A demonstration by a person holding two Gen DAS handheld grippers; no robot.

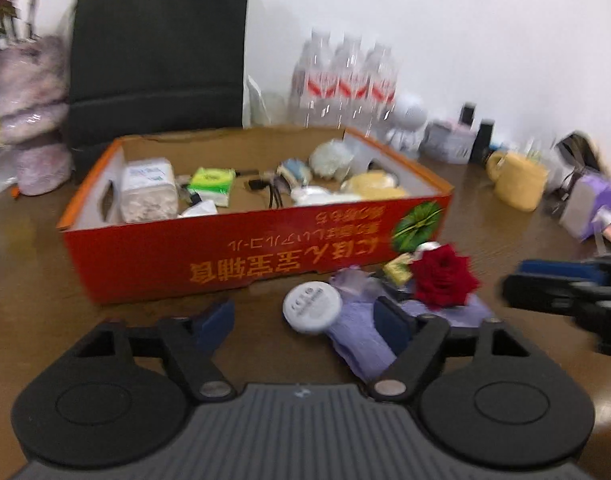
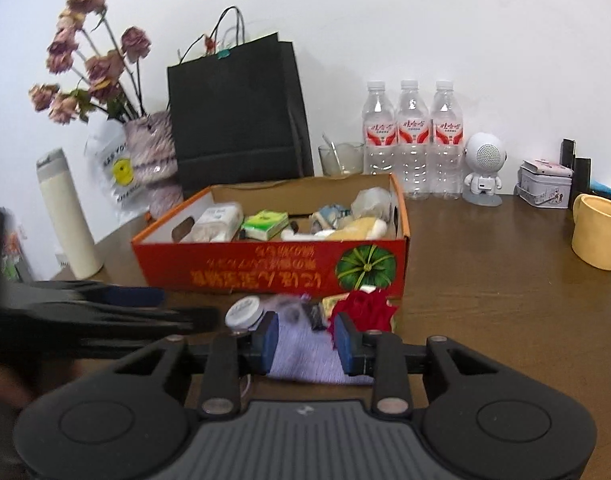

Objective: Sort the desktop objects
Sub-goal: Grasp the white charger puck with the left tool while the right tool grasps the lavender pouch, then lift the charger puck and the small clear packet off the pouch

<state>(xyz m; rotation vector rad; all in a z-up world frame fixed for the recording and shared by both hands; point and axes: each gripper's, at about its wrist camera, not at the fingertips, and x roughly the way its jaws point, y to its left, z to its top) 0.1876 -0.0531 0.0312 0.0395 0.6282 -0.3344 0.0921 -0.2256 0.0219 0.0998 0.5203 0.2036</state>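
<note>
- Right hand-held gripper [image 2: 305, 344]: we see the jaws drawn in narrow on the lilac cloth [image 2: 305, 356], pads pressing both sides. The cloth lies on the tabletop [image 2: 485, 300] just in front of the red box [image 2: 265, 268].
- Left hand-held gripper [image 1: 301, 320]: jaws part open, nothing gripped; the white round lid [image 1: 312, 307] sits between them.
- Risk, we judge: the red rose [image 2: 365, 308] and small bits rest on or against the cloth; lifting it could drag or spill them.
- Risk: both grippers crowd one spot and may collide.
- Hard to read: the left view is blurred; the small dark pieces near the rose are unidentifiable; the cloth's near end is hidden.
</note>
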